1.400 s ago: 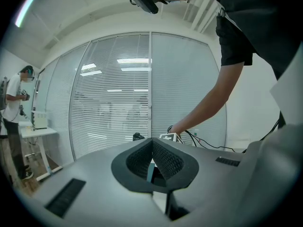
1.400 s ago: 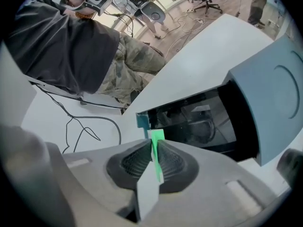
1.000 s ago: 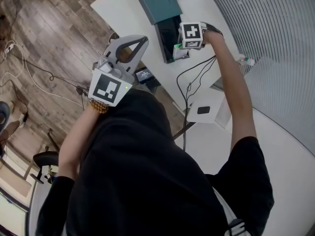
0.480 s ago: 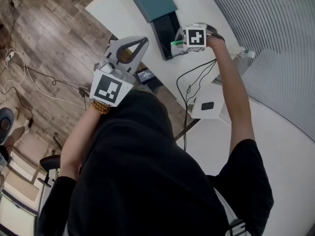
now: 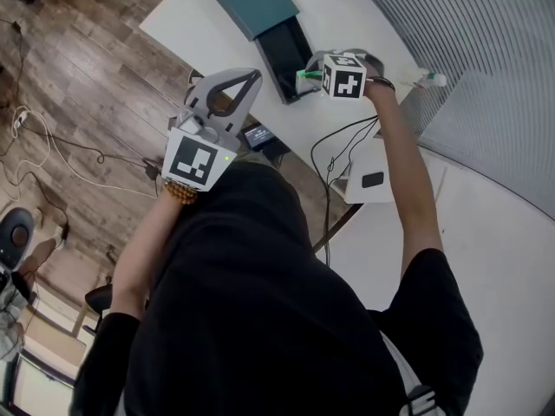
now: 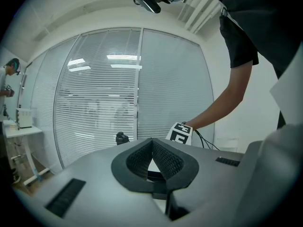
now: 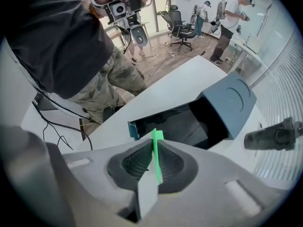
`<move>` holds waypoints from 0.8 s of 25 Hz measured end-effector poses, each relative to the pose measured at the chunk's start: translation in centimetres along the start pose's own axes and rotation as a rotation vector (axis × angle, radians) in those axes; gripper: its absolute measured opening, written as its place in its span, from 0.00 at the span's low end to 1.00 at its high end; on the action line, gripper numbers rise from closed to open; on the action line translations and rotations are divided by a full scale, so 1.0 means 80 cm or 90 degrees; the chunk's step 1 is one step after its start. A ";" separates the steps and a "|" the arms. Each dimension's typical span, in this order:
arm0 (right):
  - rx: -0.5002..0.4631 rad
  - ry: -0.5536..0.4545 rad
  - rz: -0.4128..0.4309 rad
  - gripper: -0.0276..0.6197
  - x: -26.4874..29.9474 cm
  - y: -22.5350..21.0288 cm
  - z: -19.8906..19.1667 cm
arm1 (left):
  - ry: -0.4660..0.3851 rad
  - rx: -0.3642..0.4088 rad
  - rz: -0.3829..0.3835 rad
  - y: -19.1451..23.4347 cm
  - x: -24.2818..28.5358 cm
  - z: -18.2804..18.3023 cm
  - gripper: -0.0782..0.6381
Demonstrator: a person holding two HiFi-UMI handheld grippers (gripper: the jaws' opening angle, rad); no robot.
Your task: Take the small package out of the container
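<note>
Jaws of right gripper (image 7: 153, 146) clamp green-edged small package (image 7: 156, 167) near container (image 7: 134, 128).

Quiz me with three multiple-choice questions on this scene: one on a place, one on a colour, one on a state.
1. Where is the small package? A between the right gripper's jaws B inside the container C under the lid
2. What colour is the package's edge strip? A red B green C blue
3. How do the left gripper's jaws stand? A wide open B shut on nothing C shut on the lid
1 A: the jaws, having just closed further, pinch it outside the open container, clear of the lid.
2 B: the strip in the grip is plainly green.
3 B: they meet with nothing between.
</note>
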State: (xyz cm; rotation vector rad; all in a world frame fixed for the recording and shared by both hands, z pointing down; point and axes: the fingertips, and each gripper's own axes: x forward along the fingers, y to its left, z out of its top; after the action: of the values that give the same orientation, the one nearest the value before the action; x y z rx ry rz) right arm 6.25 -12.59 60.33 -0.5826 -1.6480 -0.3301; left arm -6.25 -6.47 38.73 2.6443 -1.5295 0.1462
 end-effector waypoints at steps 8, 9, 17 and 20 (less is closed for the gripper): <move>0.078 -0.048 -0.091 0.07 -0.009 0.003 -0.007 | 0.004 -0.002 -0.026 -0.020 0.019 0.004 0.12; 0.089 -0.056 -0.103 0.07 -0.010 0.005 -0.010 | 0.007 -0.004 -0.029 -0.024 0.023 0.003 0.12; 0.192 -0.116 -0.194 0.06 -0.016 0.013 -0.020 | 0.013 -0.006 -0.054 -0.048 0.045 0.000 0.12; 0.226 -0.136 -0.225 0.05 -0.017 0.012 -0.022 | 0.021 -0.011 -0.065 -0.055 0.053 -0.003 0.12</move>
State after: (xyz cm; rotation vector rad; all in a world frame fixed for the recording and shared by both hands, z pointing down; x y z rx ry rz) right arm 8.33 -12.95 59.18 -0.0570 -1.9625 -0.2272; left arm -0.35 -7.86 39.40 2.6851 -1.3770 0.1671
